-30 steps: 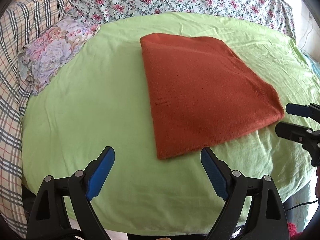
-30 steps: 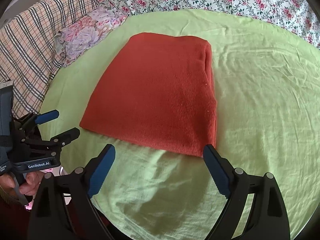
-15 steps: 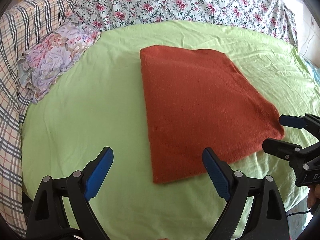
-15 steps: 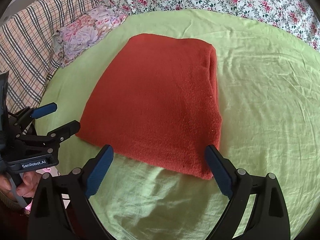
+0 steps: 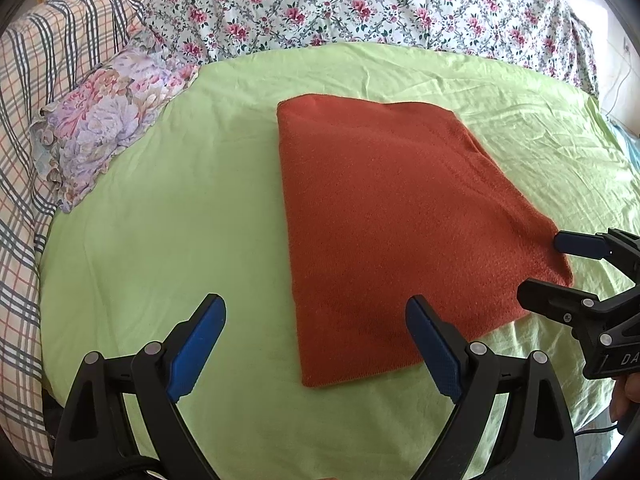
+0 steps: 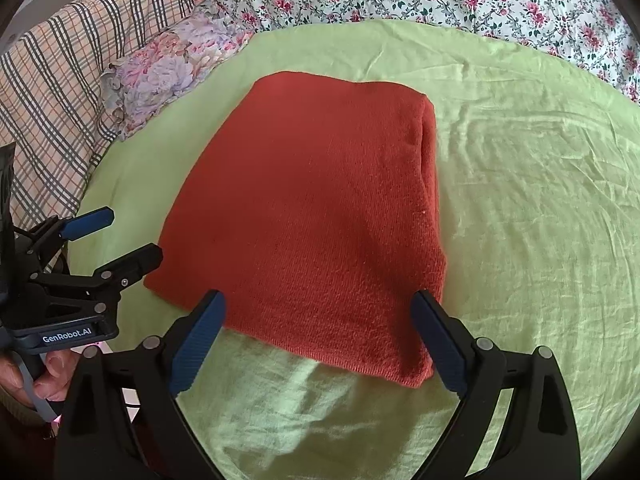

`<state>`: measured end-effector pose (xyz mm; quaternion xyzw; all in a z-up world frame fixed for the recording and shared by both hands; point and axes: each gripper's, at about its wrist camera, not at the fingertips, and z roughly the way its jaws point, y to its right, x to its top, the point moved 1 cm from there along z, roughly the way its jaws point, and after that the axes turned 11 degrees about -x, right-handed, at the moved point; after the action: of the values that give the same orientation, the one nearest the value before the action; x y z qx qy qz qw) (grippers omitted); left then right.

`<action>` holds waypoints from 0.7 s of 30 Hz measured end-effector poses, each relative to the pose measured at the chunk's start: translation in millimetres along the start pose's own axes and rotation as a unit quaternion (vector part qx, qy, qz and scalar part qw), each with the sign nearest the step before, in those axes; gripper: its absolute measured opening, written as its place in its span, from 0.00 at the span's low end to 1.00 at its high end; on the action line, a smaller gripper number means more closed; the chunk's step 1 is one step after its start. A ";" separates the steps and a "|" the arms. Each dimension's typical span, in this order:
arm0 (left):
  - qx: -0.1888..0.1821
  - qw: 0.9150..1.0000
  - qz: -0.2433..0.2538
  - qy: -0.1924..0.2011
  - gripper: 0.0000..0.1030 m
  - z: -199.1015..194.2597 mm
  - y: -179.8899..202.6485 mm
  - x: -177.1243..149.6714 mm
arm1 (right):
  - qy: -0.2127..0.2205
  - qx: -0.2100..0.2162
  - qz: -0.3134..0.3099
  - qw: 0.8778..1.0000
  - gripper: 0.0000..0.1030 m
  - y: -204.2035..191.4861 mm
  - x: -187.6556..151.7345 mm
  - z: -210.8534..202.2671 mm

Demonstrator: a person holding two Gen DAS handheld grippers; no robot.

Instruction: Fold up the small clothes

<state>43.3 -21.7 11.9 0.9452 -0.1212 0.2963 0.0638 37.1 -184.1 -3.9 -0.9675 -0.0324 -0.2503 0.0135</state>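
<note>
The red cloth [image 5: 396, 236] lies flat in the middle of the green sheet [image 5: 168, 240], and it already looks folded into a neat thick shape, with layers showing on its right side. It may need one more fold, starting from the near edge. The left claw [image 5: 314, 344] hangs wide apart near the cloth's near left corner and holds nothing. The right claw [image 6: 318, 340] is spread wide too, just over the near edge, empty. I count one red cloth, two claws, one green sheet, one flowery pillow [image 5: 100, 132], one checked blanket [image 5: 24, 120] and one flowery blanket [image 5: 360, 4].
</note>
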 end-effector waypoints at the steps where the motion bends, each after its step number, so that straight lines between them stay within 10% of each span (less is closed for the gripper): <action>1: -0.001 1.000 0.000 0.000 0.89 0.5 0.2 0.8 | 0.000 0.000 0.000 1.000 0.91 0.0 0.0 0.0; 21: 0.000 1.000 -0.005 0.003 0.90 8.9 1.2 12.5 | -0.001 0.002 0.001 1.000 0.92 3.0 14.4 9.0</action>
<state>57.7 -27.0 11.9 0.9448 -0.1164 0.2991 0.0657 54.2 -185.9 -4.9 -0.9678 -0.0317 -0.2493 0.0162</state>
